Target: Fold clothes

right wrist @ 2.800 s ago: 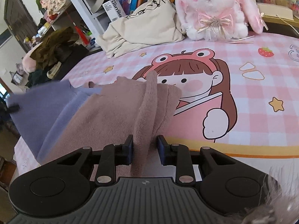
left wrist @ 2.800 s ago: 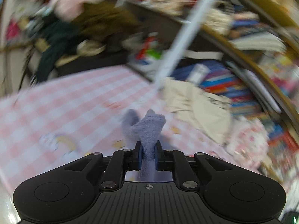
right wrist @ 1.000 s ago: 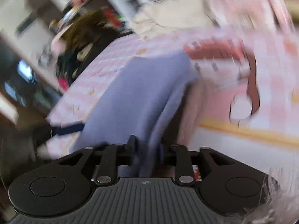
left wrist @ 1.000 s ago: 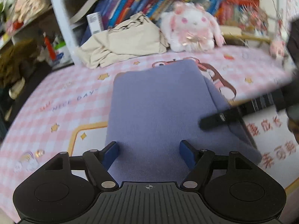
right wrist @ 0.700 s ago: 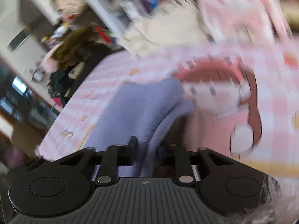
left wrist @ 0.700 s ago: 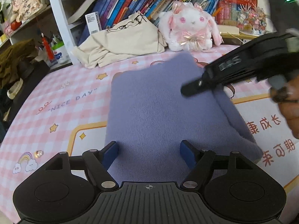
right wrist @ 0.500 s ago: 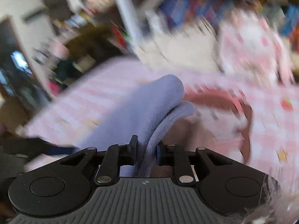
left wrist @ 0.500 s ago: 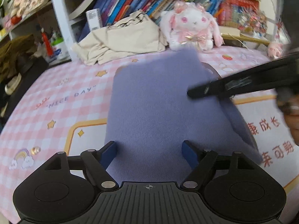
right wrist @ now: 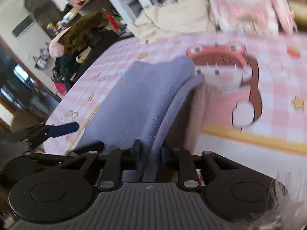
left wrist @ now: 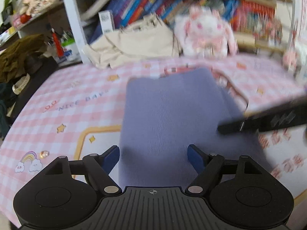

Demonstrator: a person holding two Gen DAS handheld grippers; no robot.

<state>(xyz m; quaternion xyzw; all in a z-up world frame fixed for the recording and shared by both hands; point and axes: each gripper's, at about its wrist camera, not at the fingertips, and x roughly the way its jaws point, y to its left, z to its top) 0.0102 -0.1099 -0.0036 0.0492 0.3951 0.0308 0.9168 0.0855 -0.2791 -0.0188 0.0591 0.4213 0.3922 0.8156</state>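
From the left wrist view, the left claw (left wrist: 153,156) is standing wide and gripping nothing, its blue pads (left wrist: 111,157) hanging either side of the near end of the lilac sweater (left wrist: 172,115). The sweater is lying folded just ahead of this claw on the pink checked table (left wrist: 57,115), its far edge reaching toward the cartoon print. The right claw (left wrist: 230,127) is showing as a dark blurred bar coming in over the sweater's right side. Beyond the sweater a cream bag (left wrist: 138,42) and a plush rabbit (left wrist: 207,32) are sitting against the bookshelf (left wrist: 153,5), well apart from the work.

From the right wrist view, the right claw (right wrist: 150,149) is narrowing, its jaws closing on the doubled right edge of the sweater (right wrist: 138,99), which is running straight forward between them. A pinkish-brown layer (right wrist: 199,103) is showing under that edge, to the right of the claw. The left claw (right wrist: 63,129) is hovering off to the left, its pad clear of the cloth.

To do this step well, I judge the right claw should be catching both lilac layers together, and the brown one too if it belongs to the same garment, before lifting. The left claw would be best employed pinning the near left corner so the fold stays square.
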